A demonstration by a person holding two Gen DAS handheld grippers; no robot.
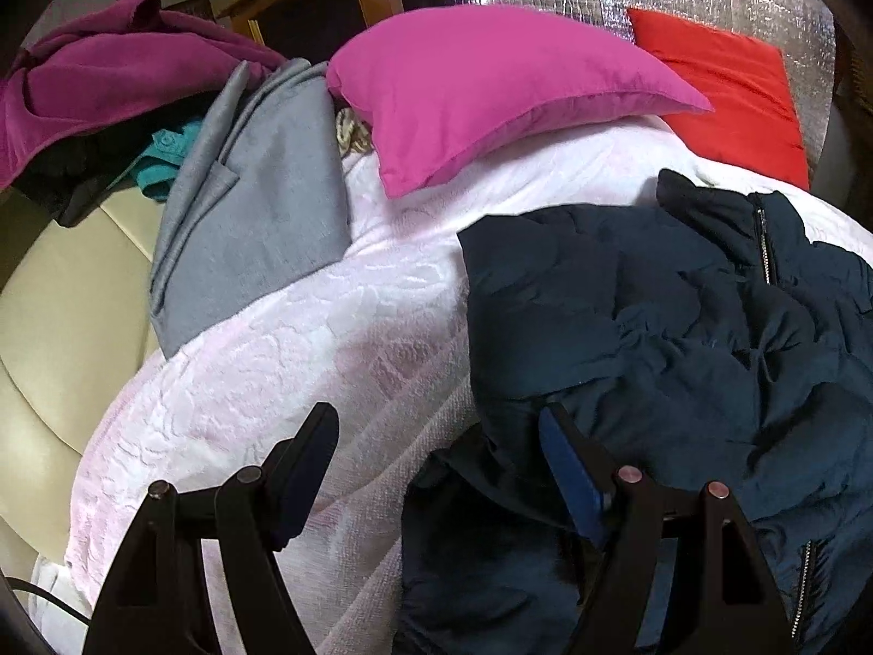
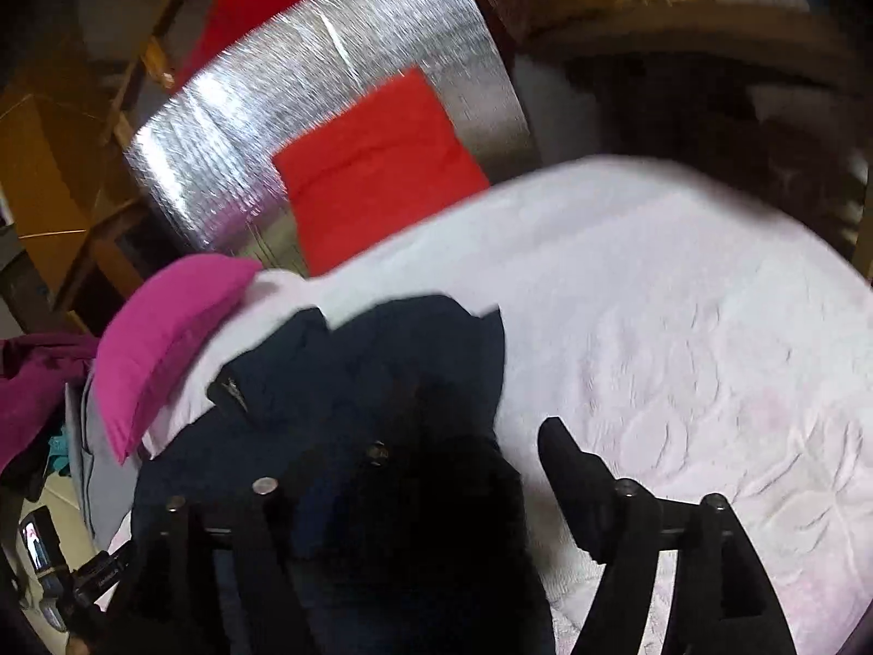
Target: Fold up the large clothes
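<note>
The left gripper (image 1: pixel 436 436) stands wide with nothing pinched; its right finger (image 1: pixel 573 469) hangs over the near edge of the navy jacket (image 1: pixel 655 327), its left one over the pale pink blanket (image 1: pixel 327 327). The right gripper (image 2: pixel 436 436) is also spread wide, and the jacket (image 2: pixel 354 382) lies in front of and under its left finger, which is nearly lost against the dark cloth; whether that finger touches the fabric cannot be made out.

The jacket is quilted and puffy, crumpled in a heap on the blanket, collar up toward the pillows, a silver-toothed zip (image 1: pixel 764 245) running down its front. Its near end is cut off by the lower edge in both views.

The right wrist view is smeared by motion, so the jacket's folds read only as a dark mass. The left view alone shows the grey garment (image 1: pixel 245 218) and the magenta garment (image 1: pixel 109 71) at the blanket's left edge clearly. Both show the pink pillow (image 1: pixel 491 87) and red pillow (image 1: pixel 736 93); only the right shows the bare blanket (image 2: pixel 682 327) stretching right
</note>
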